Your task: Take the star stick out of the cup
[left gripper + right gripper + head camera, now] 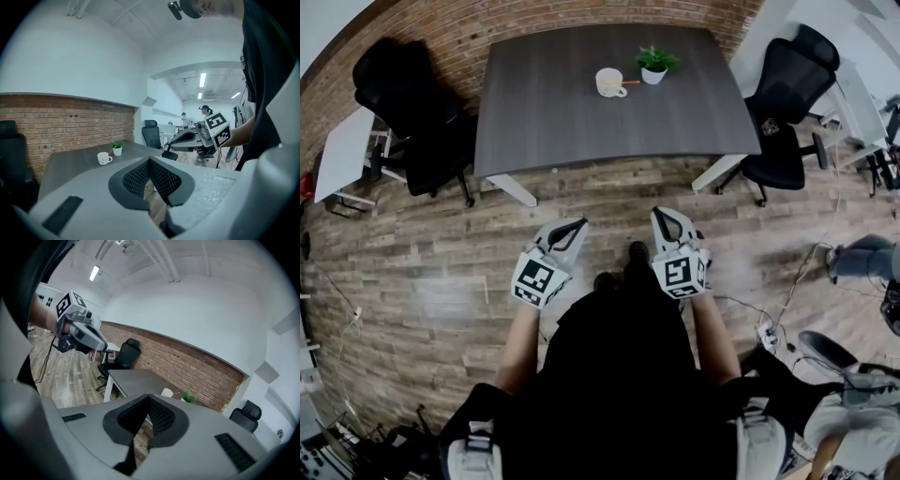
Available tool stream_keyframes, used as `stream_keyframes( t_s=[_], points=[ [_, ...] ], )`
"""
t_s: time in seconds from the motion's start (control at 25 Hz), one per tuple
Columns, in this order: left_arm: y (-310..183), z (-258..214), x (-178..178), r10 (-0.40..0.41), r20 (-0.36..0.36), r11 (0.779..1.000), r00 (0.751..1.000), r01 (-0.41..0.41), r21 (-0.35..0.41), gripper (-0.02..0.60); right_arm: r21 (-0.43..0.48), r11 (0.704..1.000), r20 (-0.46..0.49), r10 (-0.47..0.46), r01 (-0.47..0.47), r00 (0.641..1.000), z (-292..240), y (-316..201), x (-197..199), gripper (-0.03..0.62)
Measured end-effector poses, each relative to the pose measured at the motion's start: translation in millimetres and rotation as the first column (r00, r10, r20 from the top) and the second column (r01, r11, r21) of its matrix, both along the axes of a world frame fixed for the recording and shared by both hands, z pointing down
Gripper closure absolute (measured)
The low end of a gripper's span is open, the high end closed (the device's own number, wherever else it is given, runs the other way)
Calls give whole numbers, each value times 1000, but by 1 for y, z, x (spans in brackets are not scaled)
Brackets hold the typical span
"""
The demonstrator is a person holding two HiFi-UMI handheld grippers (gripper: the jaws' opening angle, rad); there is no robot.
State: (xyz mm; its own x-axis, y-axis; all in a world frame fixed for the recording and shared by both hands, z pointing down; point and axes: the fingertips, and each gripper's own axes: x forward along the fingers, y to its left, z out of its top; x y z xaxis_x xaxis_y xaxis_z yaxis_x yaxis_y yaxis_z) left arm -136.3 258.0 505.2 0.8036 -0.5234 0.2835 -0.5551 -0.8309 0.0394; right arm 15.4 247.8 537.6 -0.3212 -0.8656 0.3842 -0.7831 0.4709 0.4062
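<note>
A white cup (610,82) stands on the far half of the dark grey table (544,112), with a thin orange stick (629,82) leaning out of it to the right. Its star end is too small to make out. In the left gripper view the cup (104,158) sits far ahead, as does the cup (167,393) in the right gripper view. My left gripper (573,228) and right gripper (665,217) hang over the wooden floor, well short of the table. Both are shut with nothing between the pads.
A small potted plant (654,63) stands just right of the cup. Black office chairs sit at the table's left (408,103) and right (787,103). A brick wall (516,19) runs behind. Cables (764,328) and another person's leg (862,258) are on the floor at right.
</note>
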Motion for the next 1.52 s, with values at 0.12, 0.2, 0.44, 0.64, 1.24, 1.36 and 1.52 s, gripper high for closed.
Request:
stream_keyframes(
  t_s=[0.12,0.2,0.44,0.64,1.24,1.36,1.52],
  points=[
    [-11,-2,12,-9,3,1000,1000,9,10,580,1,1000,10,-5,5,1000,1,-11,12,594],
    [-20,-4,18,-17,2,1000,1000,17,20,580,1,1000,13,-14,14,1000,2,-21,18,594],
    [-46,-8,36,-65,4,998,998,65,2,580,5,998,23,-60,60,998,-2,-58,33,594],
    [-69,-11,59,-99,7,995,995,99,-3,580,7,994,16,-110,110,994,-5,-88,49,594],
    [-116,-14,91,-169,37,985,985,168,26,580,-16,980,30,-198,199,980,4,-142,83,594],
    [-120,-11,97,-182,45,983,982,181,13,580,-22,976,36,-214,215,976,8,-149,88,594],
    [-123,-8,103,-202,58,979,978,204,-28,580,-22,971,41,-235,236,971,9,-159,91,594]
  ],
)
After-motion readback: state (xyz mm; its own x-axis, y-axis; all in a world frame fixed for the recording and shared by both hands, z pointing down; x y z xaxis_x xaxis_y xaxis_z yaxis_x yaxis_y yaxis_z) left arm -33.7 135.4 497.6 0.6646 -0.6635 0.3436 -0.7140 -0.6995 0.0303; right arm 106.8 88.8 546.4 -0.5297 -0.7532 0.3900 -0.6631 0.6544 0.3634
